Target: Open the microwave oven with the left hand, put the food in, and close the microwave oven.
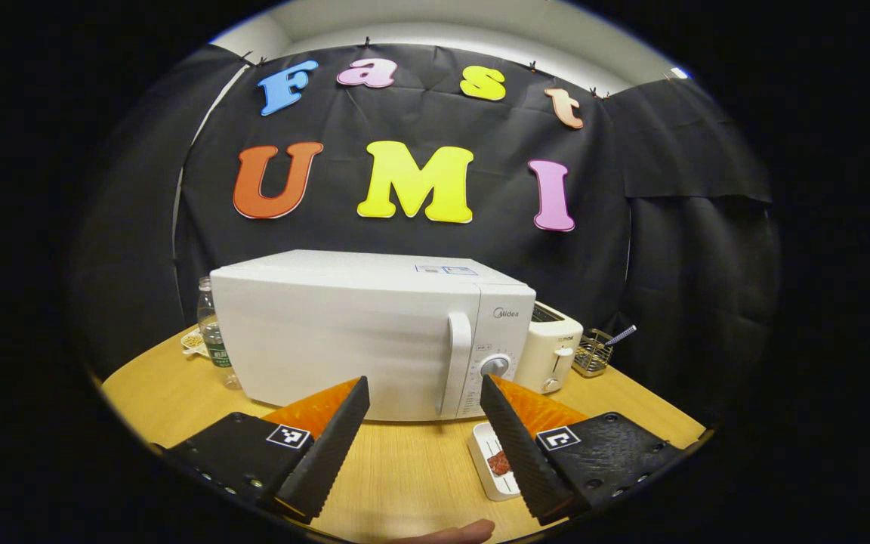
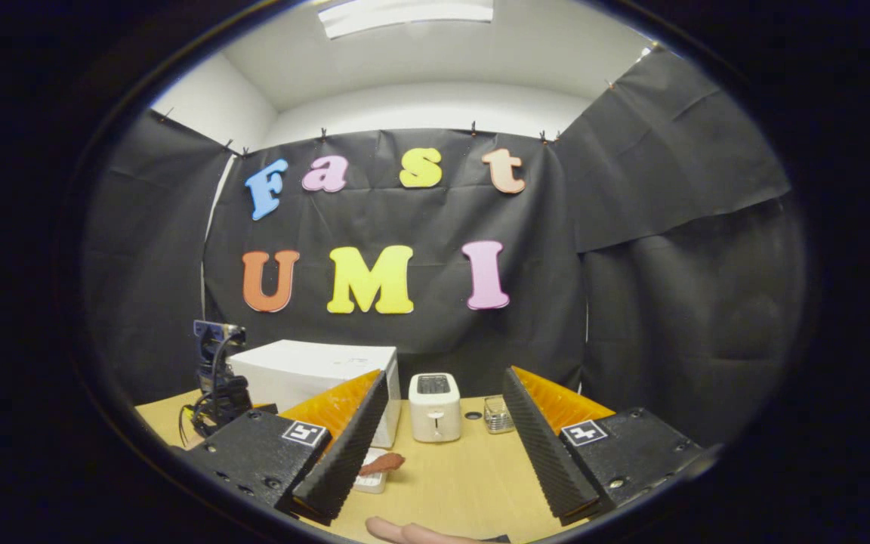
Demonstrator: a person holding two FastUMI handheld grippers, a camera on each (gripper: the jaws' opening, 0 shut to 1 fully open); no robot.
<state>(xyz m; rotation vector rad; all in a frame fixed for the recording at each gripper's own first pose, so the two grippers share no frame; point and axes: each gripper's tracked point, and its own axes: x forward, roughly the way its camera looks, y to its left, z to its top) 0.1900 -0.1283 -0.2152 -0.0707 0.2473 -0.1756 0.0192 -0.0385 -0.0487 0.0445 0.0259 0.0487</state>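
A white microwave oven (image 1: 359, 332) stands on the wooden table (image 1: 405, 468) with its door shut and its upright handle (image 1: 456, 363) at the right of the door. In front of its right end lies a small white dish (image 1: 489, 476) holding a piece of reddish-brown food (image 1: 498, 462). My left gripper (image 1: 424, 389) hovers open just in front of the door, fingers either side of the handle area, touching nothing. In the right gripper view the microwave (image 2: 314, 370) sits at the left, the food (image 2: 382, 463) on its dish by my open right gripper (image 2: 444, 381).
A white toaster (image 1: 552, 347) stands right of the microwave, with a small wire basket (image 1: 593, 353) beyond it. A water bottle (image 1: 212, 332) and a plate are at the microwave's left. The other gripper's camera (image 2: 216, 378) shows at the left. A fingertip (image 1: 458, 533) pokes in below.
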